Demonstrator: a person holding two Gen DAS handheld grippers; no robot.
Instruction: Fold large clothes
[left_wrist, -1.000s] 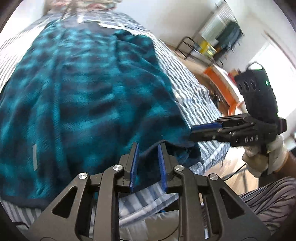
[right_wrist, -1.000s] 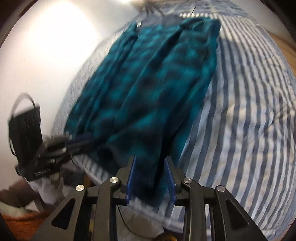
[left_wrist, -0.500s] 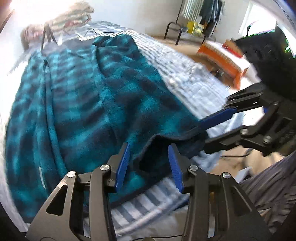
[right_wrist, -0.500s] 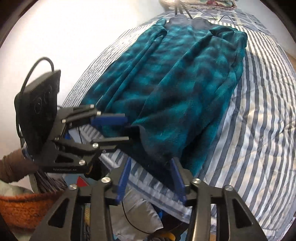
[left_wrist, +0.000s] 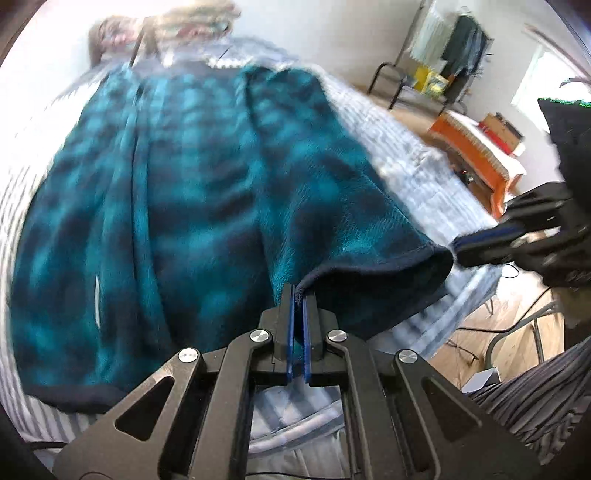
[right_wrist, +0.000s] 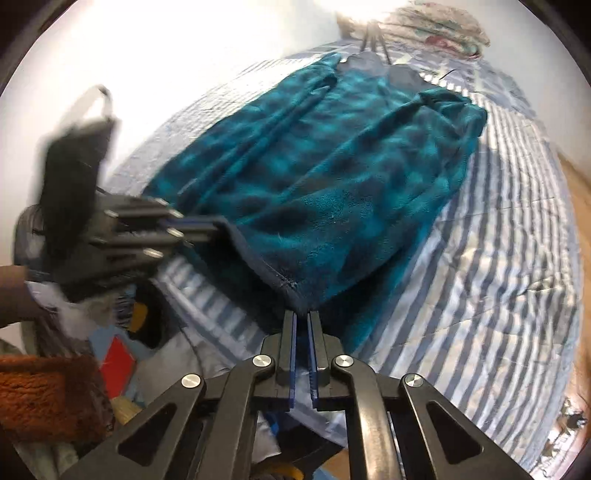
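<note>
A large teal and dark plaid fleece garment (left_wrist: 192, 192) lies lengthwise on a blue-and-white striped bed (right_wrist: 498, 258). It also shows in the right wrist view (right_wrist: 332, 177). My left gripper (left_wrist: 298, 291) is shut on the dark hem at the garment's near edge. My right gripper (right_wrist: 303, 317) is shut on the hem's near right corner. Each gripper shows in the other's view: the right one (left_wrist: 484, 245) at the hem's right end, the left one (right_wrist: 199, 229) at the hem's left end. The hem is lifted off the bed between them.
Pillows (left_wrist: 192, 18) lie at the bed's head. An orange bench (left_wrist: 480, 151) and a clothes rack (left_wrist: 436, 62) stand on the wooden floor to the right. A brown woven basket (right_wrist: 44, 398) and clutter sit at the bed's foot. A white wall runs along the left.
Both grippers were open around the hem half a second ago. Both have now closed on it and raised the near edge off the bed.
</note>
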